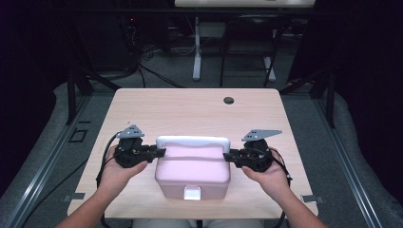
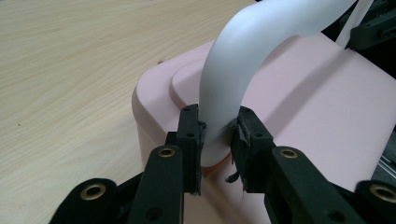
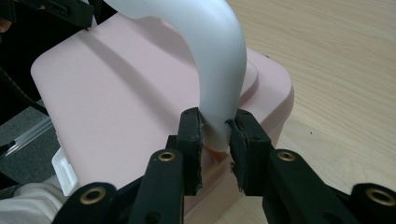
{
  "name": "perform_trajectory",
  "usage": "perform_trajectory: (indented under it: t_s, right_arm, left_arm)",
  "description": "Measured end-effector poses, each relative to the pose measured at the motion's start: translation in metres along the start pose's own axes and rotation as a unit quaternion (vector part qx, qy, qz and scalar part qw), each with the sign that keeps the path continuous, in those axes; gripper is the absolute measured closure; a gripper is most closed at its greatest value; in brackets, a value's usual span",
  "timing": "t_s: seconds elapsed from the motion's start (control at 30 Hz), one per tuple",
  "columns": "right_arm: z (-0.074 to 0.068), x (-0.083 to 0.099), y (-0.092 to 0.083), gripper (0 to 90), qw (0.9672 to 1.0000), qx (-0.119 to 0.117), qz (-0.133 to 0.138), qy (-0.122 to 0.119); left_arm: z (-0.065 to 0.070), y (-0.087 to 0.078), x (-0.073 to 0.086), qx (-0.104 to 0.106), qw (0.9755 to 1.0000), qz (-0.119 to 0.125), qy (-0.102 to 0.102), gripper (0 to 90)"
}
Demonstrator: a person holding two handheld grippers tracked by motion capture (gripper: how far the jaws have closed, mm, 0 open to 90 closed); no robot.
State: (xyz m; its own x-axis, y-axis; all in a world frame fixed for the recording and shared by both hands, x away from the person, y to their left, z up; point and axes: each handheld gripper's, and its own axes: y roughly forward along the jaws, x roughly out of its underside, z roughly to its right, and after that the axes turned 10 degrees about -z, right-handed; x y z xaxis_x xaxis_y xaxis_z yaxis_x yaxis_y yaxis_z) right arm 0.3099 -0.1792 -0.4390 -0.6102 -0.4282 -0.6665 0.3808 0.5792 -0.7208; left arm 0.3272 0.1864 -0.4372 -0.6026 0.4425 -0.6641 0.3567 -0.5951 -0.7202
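Observation:
A pink lidded box (image 1: 192, 173) sits near the front of the wooden table (image 1: 190, 111), with its white handle (image 1: 192, 141) raised upright over the lid. My left gripper (image 1: 160, 153) is shut on the handle's left foot, just above the lid's edge. In the left gripper view the pads (image 2: 200, 135) press both sides of the white handle (image 2: 243, 51) over the pink box (image 2: 303, 98). My right gripper (image 1: 226, 156) is shut on the handle's right foot. The right gripper (image 3: 215, 125) pinches the white handle (image 3: 219, 56) at the pink box (image 3: 116, 93) in its own view.
A white latch (image 1: 192, 193) sits on the box's front face, near the table's front edge. A round cable hole (image 1: 228, 100) lies at the table's far side. Bare wood surrounds the box. Dark stands and a white desk leg (image 1: 196, 52) rise beyond the table.

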Motion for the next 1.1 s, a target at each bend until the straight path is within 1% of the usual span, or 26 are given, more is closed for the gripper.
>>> perform_trajectory:
  t_s: [0.1, 0.17, 0.23, 0.33, 0.37, 0.47, 0.57, 0.7, 0.8, 0.83, 1.1]
  right_arm:
    - [0.001, -0.002, -0.002, 74.2, 1.0, -0.004, 0.004, 0.007]
    - [0.002, -0.002, -0.002, 74.2, 1.0, -0.005, 0.003, 0.007]
    - [0.003, -0.004, -0.003, 74.1, 0.9998, -0.009, 0.006, 0.014]
    - [0.004, -0.008, -0.005, 74.2, 0.9997, -0.012, 0.009, 0.021]
    - [0.003, -0.009, -0.006, 74.2, 0.9996, -0.012, 0.012, 0.021]
    - [0.002, -0.012, -0.009, 74.2, 0.9996, -0.011, 0.014, 0.023]
    - [0.002, -0.016, -0.011, 74.2, 0.9992, -0.015, 0.016, 0.033]
    - [0.004, -0.019, -0.013, 74.2, 0.9991, -0.017, 0.015, 0.036]
    - [0.005, -0.021, -0.014, 74.2, 0.9988, -0.021, 0.016, 0.041]
    - [0.006, -0.022, -0.014, 74.3, 0.9987, -0.023, 0.017, 0.042]
    - [0.009, -0.028, -0.017, 74.3, 0.998, -0.03, 0.021, 0.051]
  left_arm:
    - [-0.001, -0.001, -0.002, 0.006, 1.0, 0.001, -0.005, 73.9]
    - [-0.002, -0.002, -0.004, 0.008, 0.9999, 0.001, -0.01, 73.9]
    - [-0.002, -0.003, -0.006, 0.007, 0.9999, 0.003, -0.012, 73.9]
    - [-0.003, -0.006, -0.009, 0.008, 0.9999, 0.002, -0.012, 73.9]
    - [-0.003, -0.007, -0.01, 0.008, 0.9999, 0.004, -0.015, 73.9]
    - [-0.003, -0.01, -0.014, 0.007, 0.9999, 0.005, -0.012, 73.9]
    - [-0.005, -0.012, -0.017, 0.009, 0.9999, 0.006, -0.011, 73.9]
    - [-0.005, -0.013, -0.019, 0.011, 0.9997, 0.006, -0.019, 73.9]
    - [-0.006, -0.015, -0.022, 0.011, 0.9998, 0.003, -0.015, 73.8]
    - [-0.006, -0.016, -0.023, 0.012, 0.9997, 0.004, -0.018, 73.9]
    - [-0.009, -0.017, -0.028, 0.018, 0.9995, 0.008, -0.023, 73.7]
